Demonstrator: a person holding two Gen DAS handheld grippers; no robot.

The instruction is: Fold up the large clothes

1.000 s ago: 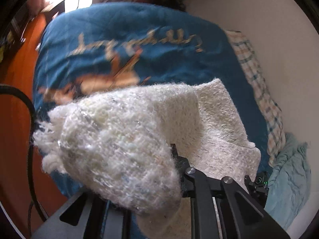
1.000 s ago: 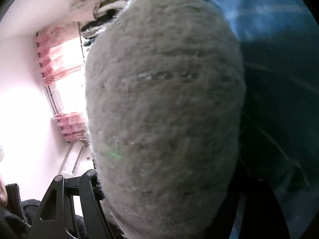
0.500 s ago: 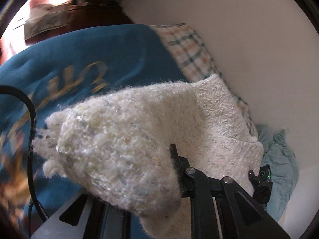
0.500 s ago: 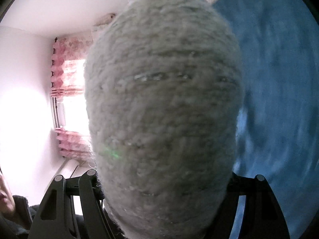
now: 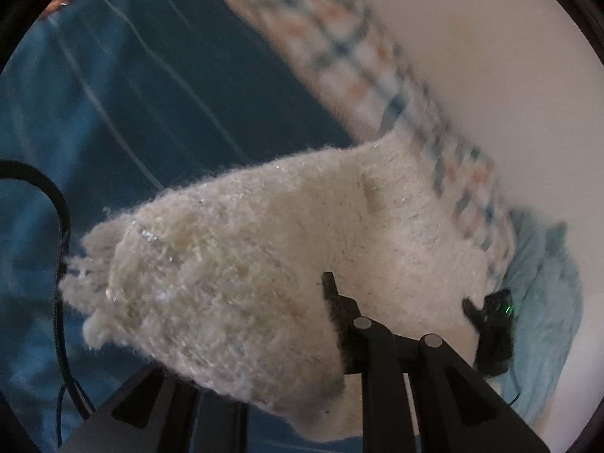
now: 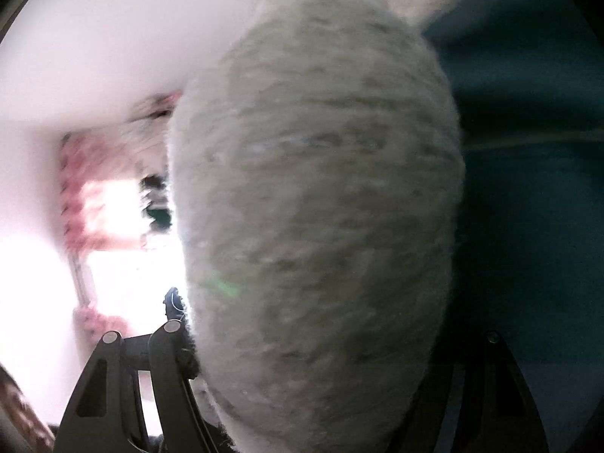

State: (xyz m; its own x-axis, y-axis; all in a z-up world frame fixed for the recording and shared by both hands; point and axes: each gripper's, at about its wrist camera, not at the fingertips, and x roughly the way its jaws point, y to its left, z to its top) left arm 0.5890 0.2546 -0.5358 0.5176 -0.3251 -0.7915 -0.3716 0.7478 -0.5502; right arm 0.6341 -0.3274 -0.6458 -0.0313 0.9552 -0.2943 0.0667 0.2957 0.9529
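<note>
A fuzzy cream knit garment [image 5: 264, 264] fills the middle of the left wrist view, bunched with a fringed edge at the left. My left gripper [image 5: 287, 343] is shut on a fold of it and holds it above the blue bedspread [image 5: 132, 113]. In the right wrist view the same cream knit [image 6: 317, 207] bulges over the lens. My right gripper [image 6: 313, 389] is shut on it, its fingertips hidden by the cloth. The right gripper also shows small and black in the left wrist view [image 5: 490, 328].
A checked pillow [image 5: 377, 75] lies along the white wall [image 5: 490, 56]. A crumpled light blue cloth [image 5: 543, 302] lies at the right. A black cable [image 5: 56, 283] hangs at the left. A bright window with pink curtains [image 6: 105, 245] shows in the right wrist view.
Both grippers have swung with the knit still held: the bedspread's gold lettering has left the left view and the pillow and wall have come in. The views are motion-blurred.
</note>
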